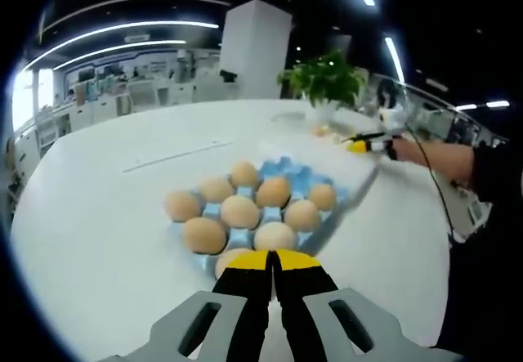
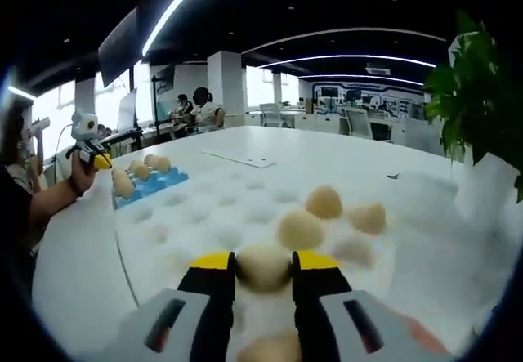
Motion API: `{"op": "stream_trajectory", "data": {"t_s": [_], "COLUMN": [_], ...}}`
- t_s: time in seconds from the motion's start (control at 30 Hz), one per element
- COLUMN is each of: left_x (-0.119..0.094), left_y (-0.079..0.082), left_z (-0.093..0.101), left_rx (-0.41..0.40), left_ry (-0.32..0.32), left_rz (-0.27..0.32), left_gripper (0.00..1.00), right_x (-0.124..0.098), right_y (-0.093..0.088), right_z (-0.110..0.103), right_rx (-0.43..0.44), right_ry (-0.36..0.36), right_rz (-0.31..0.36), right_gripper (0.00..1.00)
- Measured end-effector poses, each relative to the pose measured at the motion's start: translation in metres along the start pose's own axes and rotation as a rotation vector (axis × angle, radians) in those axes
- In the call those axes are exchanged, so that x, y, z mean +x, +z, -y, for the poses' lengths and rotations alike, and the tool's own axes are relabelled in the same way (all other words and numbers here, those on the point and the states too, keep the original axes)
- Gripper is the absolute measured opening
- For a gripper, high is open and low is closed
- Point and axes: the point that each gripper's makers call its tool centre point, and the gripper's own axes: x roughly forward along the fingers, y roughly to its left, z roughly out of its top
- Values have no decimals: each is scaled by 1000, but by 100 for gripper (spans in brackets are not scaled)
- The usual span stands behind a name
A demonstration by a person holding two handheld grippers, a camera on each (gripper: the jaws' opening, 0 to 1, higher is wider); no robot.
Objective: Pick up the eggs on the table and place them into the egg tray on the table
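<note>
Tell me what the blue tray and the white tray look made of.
Blue tray: probably moulded pulp or thin plastic; matte, with formed cups around the eggs. White tray: looks like thin plastic or foam, pale and smooth, with soft dimples; too blurred to settle.

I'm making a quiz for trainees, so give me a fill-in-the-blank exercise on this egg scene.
1. The right gripper is shut on an ____.
2. The blue tray holds ____ eggs.
3. The left gripper has its jaws ____.
4. The loose eggs lie on a ____ tray.

Missing words: egg; nine; shut; white
</note>
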Motion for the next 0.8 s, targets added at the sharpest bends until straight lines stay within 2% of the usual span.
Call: {"op": "stream_trajectory", "data": {"t_s": [0.13,0.27,0.43,0.53,0.67,0.8], "left_x": [1,2,2,2,2,2], "left_y": [-1,-1,-1,-1,0,0], "left_z": [0,-1,-1,-2,-2,-2], "left_rx": [1,2,-2,-3,-3,-4], "left_ry": [1,4,2,0,-4,-6], "left_rz": [-4,-8,-7,-8,-7,-4], "left_gripper": [1,1,1,1,1,1], "right_x": [-1,-1,0,1,4,5], "right_y": [0,1,4,5,4,2], "right_z": [1,2,5,7,9,9], "right_rx": [1,-9,3,35,101,110], "right_ry": [5,5,-4,-2,-10,-69], "right_rz": [20,73,79,65,0,-85], "right_gripper": [28,27,27,27,27,26]}}
